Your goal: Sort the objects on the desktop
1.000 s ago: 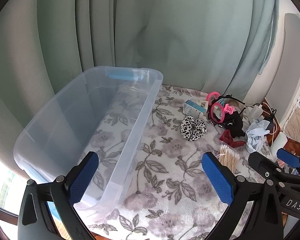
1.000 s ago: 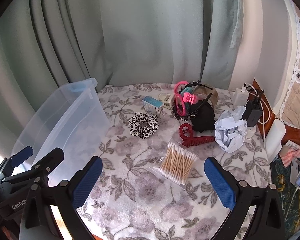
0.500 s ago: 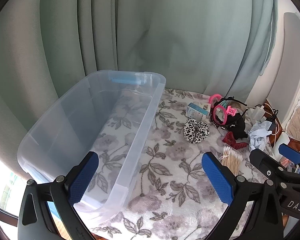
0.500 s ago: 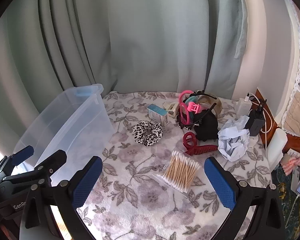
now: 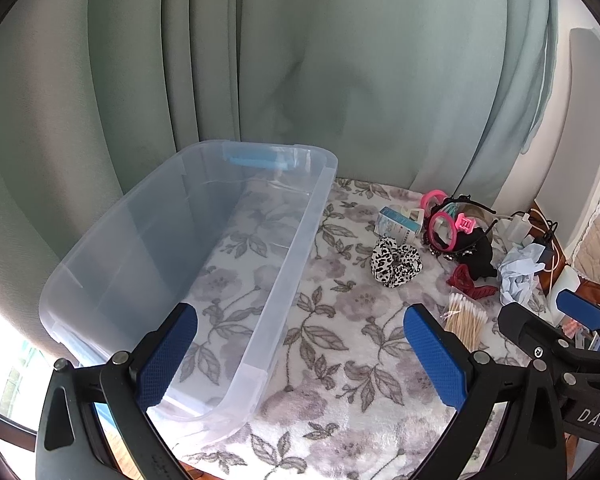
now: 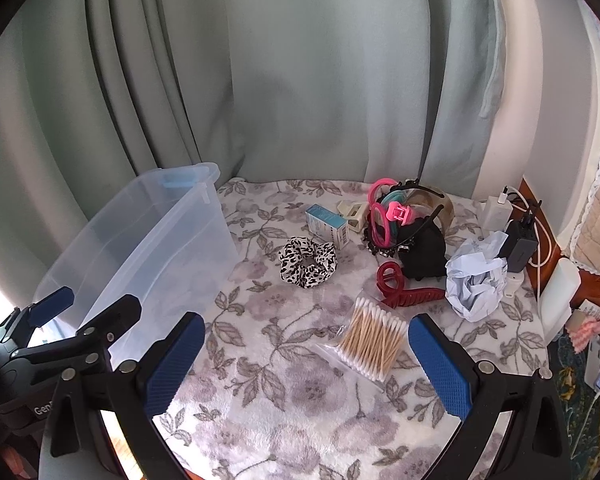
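Note:
A clear plastic bin (image 5: 284,264) (image 6: 204,216) stands empty on the left of the floral-covered table. To its right lie a leopard scrunchie (image 5: 396,261) (image 6: 308,262), a small blue-white box (image 5: 398,224) (image 6: 326,225), a bag of cotton swabs (image 6: 374,340) (image 5: 466,320), a dark red claw clip (image 6: 404,286) (image 5: 468,282), crumpled paper (image 6: 476,280) (image 5: 518,276) and a heap of pink clips and headbands (image 6: 400,216) (image 5: 452,226). My left gripper (image 5: 300,356) hovers open over the bin's near corner. My right gripper (image 6: 306,364) hangs open above the near table, just short of the swabs.
Grey-green curtains close off the back. Chargers and cables (image 6: 516,232) sit at the table's right rear, with a white bottle (image 6: 558,300) beside them. The table's front edge lies just below both grippers. In the right wrist view the left gripper's frame (image 6: 72,344) shows at lower left.
Both grippers have drawn back and risen, so the bin and the objects look smaller and lower in each view. Nothing on the table has moved; both stay open.

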A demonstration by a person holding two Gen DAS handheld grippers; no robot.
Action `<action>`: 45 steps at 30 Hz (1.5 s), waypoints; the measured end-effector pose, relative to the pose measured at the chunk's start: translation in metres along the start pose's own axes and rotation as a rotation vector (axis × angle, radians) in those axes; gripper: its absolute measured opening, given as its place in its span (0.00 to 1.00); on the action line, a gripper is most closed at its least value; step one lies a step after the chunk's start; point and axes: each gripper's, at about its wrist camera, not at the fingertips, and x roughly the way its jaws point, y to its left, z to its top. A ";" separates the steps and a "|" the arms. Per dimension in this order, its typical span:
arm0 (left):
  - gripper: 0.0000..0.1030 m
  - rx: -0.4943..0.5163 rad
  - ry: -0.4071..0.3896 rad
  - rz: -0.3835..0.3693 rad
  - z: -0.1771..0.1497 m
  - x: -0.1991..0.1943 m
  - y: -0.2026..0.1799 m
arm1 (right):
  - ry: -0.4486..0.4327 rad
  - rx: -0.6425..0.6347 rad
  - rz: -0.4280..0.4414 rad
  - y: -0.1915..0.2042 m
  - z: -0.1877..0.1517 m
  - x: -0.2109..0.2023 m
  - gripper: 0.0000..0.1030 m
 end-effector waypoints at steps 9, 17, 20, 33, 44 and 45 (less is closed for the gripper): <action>1.00 -0.004 -0.011 -0.005 -0.001 -0.005 0.002 | -0.006 0.000 0.006 0.003 0.001 -0.004 1.00; 1.00 -0.001 -0.013 -0.006 0.000 -0.006 0.001 | -0.007 0.003 0.004 0.003 0.001 -0.007 1.00; 1.00 0.002 -0.013 -0.007 0.000 -0.006 0.000 | -0.008 0.006 0.002 0.002 0.001 -0.008 1.00; 1.00 0.035 -0.022 0.001 0.005 -0.004 -0.012 | -0.010 0.030 0.017 -0.010 0.000 -0.007 1.00; 1.00 0.139 -0.160 -0.129 0.032 -0.007 -0.068 | -0.156 0.194 -0.065 -0.089 0.004 -0.021 1.00; 1.00 0.149 -0.160 -0.153 0.033 -0.005 -0.075 | -0.176 0.210 -0.078 -0.097 0.004 -0.022 1.00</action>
